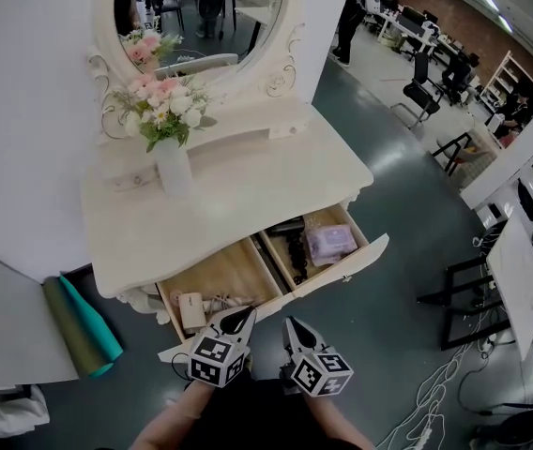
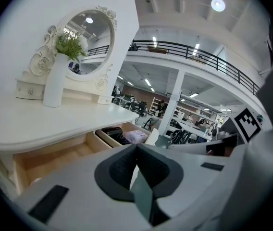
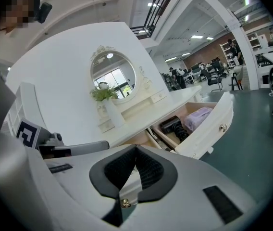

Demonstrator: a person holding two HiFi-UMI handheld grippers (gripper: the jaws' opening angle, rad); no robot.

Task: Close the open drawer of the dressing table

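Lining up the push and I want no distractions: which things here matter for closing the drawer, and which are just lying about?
For the job:
open drawer
dressing table
left gripper
right gripper

Lying about:
vase of flowers
mirror
green roll on the floor
purple pouch inside the drawer

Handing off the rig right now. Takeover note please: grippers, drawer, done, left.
Left gripper: jaws together, holding nothing.
Right gripper: jaws together, holding nothing.
Both point at the drawer front, toward its left half. I can't tell whether they touch it.
Drawer: pulled well out of the dressing table, with both compartments exposed. A purple pouch lies in the right one.
Done: nothing. The drawer is fully open.
Left: push the front panel in until flush, probably with both grippers so it doesn't skew.
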